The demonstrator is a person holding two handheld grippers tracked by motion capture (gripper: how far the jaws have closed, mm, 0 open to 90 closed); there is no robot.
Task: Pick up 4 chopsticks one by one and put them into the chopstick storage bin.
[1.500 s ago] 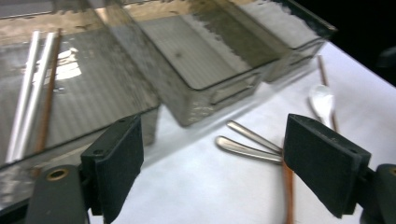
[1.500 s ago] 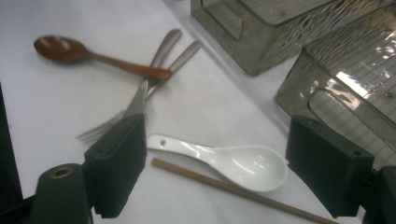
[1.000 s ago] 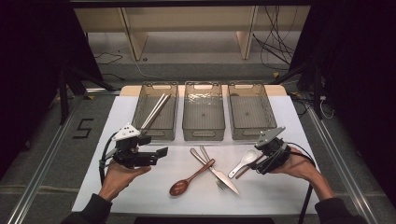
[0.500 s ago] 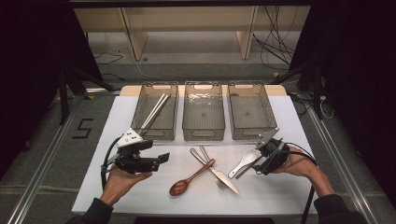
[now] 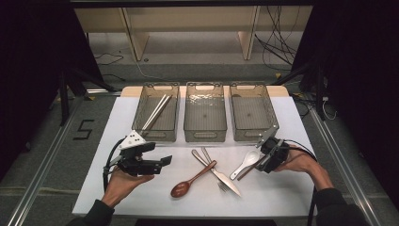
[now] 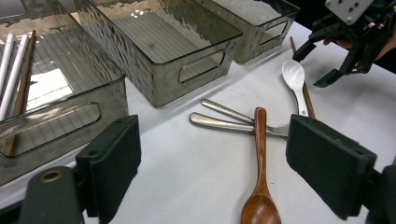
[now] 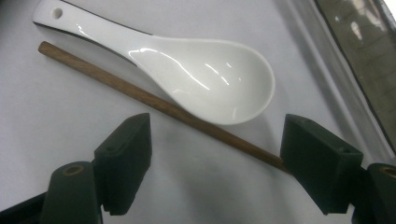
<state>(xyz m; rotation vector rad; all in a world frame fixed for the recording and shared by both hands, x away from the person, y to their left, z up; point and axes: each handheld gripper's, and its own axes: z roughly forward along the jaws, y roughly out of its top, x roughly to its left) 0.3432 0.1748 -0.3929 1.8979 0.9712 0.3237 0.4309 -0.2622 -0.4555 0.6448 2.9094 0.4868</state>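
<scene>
Closing on the wooden chopstick [image 7: 154, 103] calls for care: the right claw [image 7: 215, 161] stands wide open and empty over it on the tabletop [image 5: 282, 188], the white ceramic spoon [image 7: 187, 74] touching alongside. Centre both jaws on the stick alone. The left claw [image 5: 157, 162] hovers open, empty.

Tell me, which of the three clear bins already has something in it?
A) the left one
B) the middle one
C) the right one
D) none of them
A: the left bin holds a few chopsticks, while the middle bin and the right bin hold nothing.
</scene>
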